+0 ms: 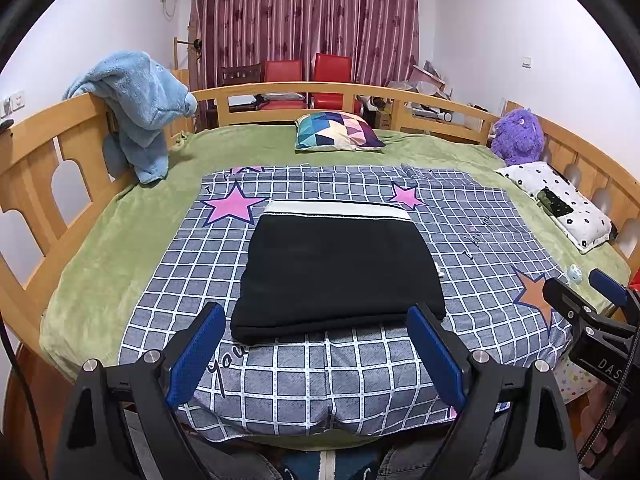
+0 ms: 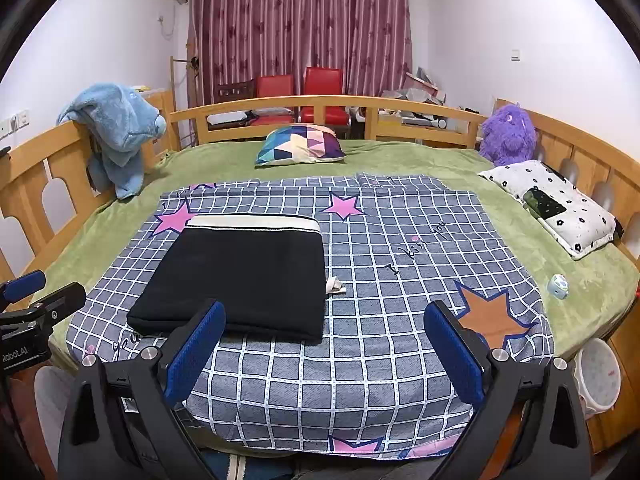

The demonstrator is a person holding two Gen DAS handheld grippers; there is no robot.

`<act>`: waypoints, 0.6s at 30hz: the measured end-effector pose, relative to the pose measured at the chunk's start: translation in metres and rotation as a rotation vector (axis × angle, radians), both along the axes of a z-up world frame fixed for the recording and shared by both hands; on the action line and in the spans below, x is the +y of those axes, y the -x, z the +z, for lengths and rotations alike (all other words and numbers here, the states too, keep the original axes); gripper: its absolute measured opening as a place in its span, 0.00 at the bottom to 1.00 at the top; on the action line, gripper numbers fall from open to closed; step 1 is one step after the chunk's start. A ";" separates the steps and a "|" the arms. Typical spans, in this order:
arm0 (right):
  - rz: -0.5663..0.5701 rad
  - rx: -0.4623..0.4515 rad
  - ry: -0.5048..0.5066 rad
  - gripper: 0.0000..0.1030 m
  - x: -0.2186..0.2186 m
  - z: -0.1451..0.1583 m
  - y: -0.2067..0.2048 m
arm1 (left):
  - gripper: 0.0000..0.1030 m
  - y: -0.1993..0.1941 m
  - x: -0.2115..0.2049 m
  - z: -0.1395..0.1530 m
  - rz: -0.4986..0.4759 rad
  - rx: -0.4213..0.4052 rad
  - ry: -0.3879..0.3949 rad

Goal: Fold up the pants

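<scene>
Both grippers, left [image 1: 316, 354] & right [image 2: 324, 354], wide open, empty, hovering near folded black pants [image 1: 340, 272].

The pants [image 1: 340, 272] are black with a cream-white waistband. The checked cloth [image 1: 472, 236] beneath them is grey-blue with a white grid, pink stars and one orange star. The bed cover [image 1: 120, 248] is green. The bed frame [image 1: 36, 160] is light yellow wood. The cushion [image 1: 338, 130] carries multicoloured triangles. The pillow [image 1: 560, 204] is white with black flowers. The plush toy [image 1: 518, 136] is purple, the towel [image 1: 136, 104] light blue, the curtain [image 1: 304, 16] dark red with pale stripes. Both the left gripper [image 1: 316, 356] and the right gripper [image 2: 324, 360] are black with blue pads.
</scene>
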State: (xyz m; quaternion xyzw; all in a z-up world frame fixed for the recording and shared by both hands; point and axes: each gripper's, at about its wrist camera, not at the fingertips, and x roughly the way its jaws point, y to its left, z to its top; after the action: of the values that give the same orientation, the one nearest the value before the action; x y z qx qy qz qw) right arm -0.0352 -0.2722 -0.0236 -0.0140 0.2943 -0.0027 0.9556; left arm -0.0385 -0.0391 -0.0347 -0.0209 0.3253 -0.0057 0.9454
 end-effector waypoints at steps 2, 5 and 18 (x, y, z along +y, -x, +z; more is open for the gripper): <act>-0.001 -0.002 0.002 0.95 0.002 0.001 0.001 | 0.89 0.001 -0.001 0.000 -0.001 0.001 -0.002; -0.001 0.000 0.000 0.95 0.001 0.001 0.000 | 0.89 0.002 -0.003 0.001 -0.003 0.001 0.000; -0.015 -0.009 0.001 0.95 0.003 0.005 0.007 | 0.89 0.003 -0.004 0.003 -0.002 -0.001 -0.001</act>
State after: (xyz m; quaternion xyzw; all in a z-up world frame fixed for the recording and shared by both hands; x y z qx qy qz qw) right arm -0.0418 -0.2688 -0.0184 -0.0122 0.2898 -0.0103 0.9569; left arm -0.0411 -0.0428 -0.0319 -0.0200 0.3250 -0.0063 0.9455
